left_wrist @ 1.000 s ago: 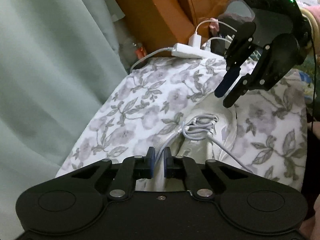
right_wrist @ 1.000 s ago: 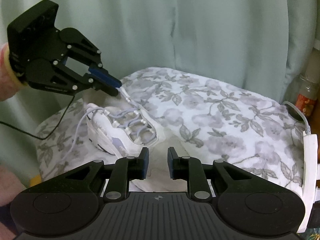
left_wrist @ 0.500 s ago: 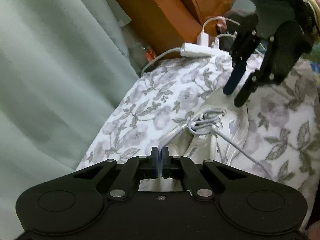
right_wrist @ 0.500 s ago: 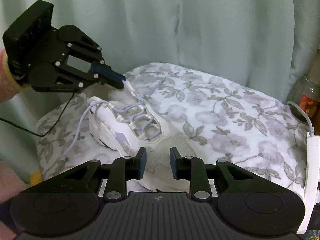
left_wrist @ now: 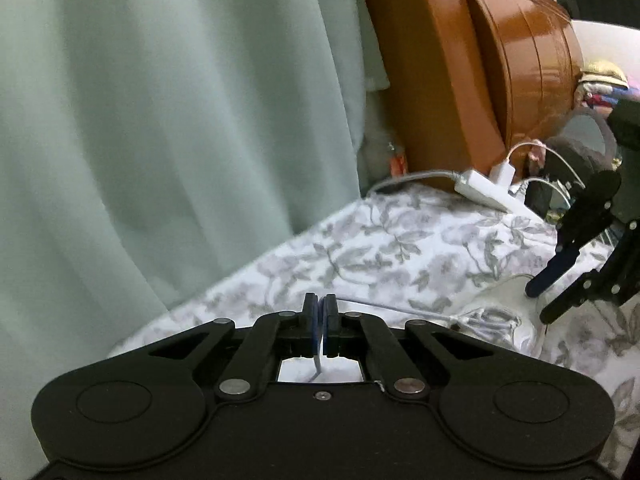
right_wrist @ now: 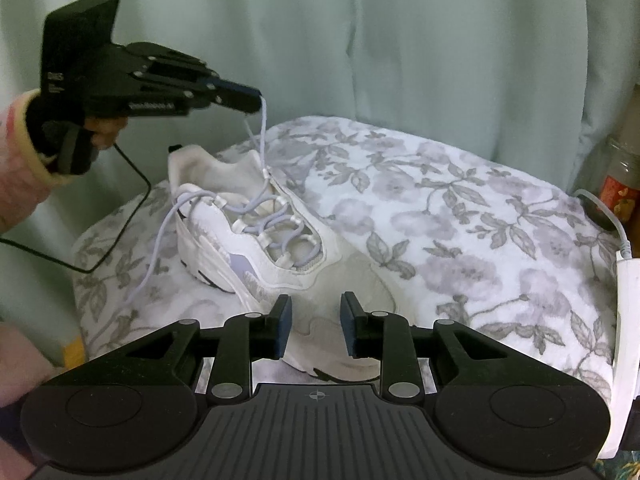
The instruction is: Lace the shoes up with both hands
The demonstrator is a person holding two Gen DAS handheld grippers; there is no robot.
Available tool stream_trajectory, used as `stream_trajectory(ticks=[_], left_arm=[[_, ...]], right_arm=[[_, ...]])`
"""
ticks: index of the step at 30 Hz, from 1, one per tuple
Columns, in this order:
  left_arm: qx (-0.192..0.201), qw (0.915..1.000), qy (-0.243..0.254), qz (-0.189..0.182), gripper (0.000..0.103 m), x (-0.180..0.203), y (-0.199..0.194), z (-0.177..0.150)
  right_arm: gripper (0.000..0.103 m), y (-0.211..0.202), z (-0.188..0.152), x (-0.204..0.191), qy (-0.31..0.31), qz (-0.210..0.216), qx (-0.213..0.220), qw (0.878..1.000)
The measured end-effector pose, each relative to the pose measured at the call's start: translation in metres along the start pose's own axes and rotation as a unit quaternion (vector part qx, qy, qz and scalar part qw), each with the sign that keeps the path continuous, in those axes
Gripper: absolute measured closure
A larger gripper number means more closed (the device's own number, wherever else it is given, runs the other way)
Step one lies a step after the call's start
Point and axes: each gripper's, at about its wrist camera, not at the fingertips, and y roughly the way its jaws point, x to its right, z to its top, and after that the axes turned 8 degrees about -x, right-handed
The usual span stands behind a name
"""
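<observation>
Upper left, the left gripper (right_wrist: 256, 103) pinches the lavender lace (right_wrist: 262, 136) taut above the white sneaker (right_wrist: 256, 236) — right gripper (right_wrist: 315, 330) gapes wide, holding nothing.

Soft, dim indoor light reaches me; my views bend and darken at the corners. The curtain (left_wrist: 160, 120) smears with motion blur at left, and glare streaks the wooden headboard (left_wrist: 500, 60) upper right.

My left gripper (right_wrist: 250, 100): matte black, silver screws, blue pads, thin black cable. Right gripper (right_wrist: 316, 330) same. Pink sleeve (right_wrist: 16, 152), yellow cuff, black glove.
</observation>
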Motion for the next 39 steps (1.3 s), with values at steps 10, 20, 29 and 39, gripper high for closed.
stream_trajectory(ticks=[10,20,29,39], left_arm=[[0.031,0.9926,-0.115,-0.024,0.056,-0.02,-0.053,-0.029],[-0.055,0.9623,-0.26,0.059,0.057,0.0,-0.045,-0.109],[-0.017,0.9598,-0.272,0.069,0.049,0.011,-0.068,-0.103],[0.057,0.9541,-0.275,0.104,0.002,0.034,-0.094,-0.077]], right_arm=[[0.078,-0.033,-0.027,0.018,0.081,-0.035,0.062,0.994],[0.079,-0.006,-0.046,0.021,0.127,-0.013,0.038,0.991],[0.079,0.0,-0.041,0.026,0.135,-0.026,0.052,0.989],[0.05,-0.031,-0.049,0.004,0.235,-0.122,0.094,0.96]])
